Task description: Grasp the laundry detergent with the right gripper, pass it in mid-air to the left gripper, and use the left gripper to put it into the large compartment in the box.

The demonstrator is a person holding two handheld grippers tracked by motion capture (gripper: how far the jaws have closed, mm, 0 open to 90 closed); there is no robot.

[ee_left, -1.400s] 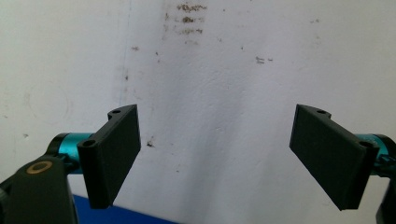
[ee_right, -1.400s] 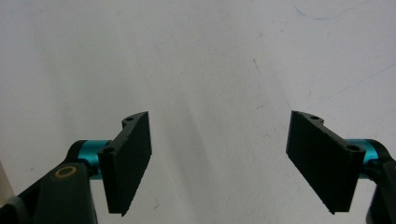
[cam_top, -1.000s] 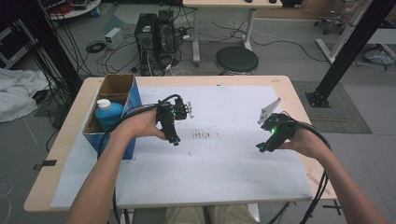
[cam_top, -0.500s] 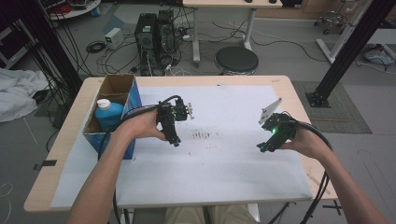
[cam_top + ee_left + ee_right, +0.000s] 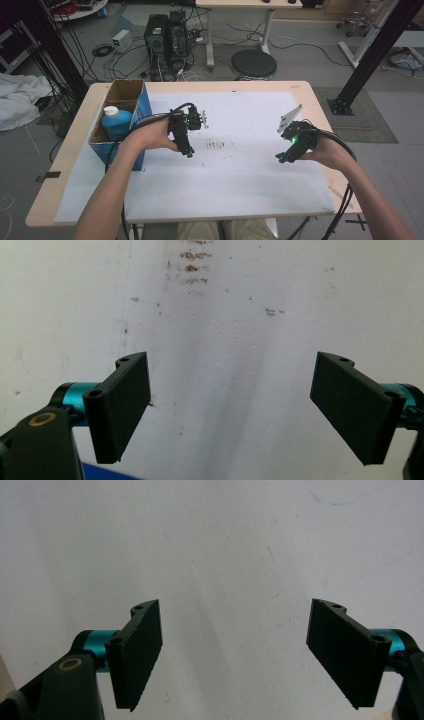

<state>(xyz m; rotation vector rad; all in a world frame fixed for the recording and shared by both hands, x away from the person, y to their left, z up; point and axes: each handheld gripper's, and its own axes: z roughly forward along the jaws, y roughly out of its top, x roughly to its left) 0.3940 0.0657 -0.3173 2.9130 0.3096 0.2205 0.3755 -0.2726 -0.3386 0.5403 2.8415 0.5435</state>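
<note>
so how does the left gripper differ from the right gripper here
The left gripper hangs over the dark smudges near the middle of the white sheet, close to the blue box; the right gripper hangs over clean sheet near the table's right edge. A grey plate shows atop the right one. Both stand open and empty.

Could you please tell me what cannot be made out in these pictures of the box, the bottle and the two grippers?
- Blue bottle, high view: its lower part is hidden by the wall of the cardboard box; the label is too small to read.
- Left gripper and right gripper, high view: their jaws are too small and dark to judge; the gripper views show both open.
- Dark marks on the white sheet: blurred, nature unclear.
</note>
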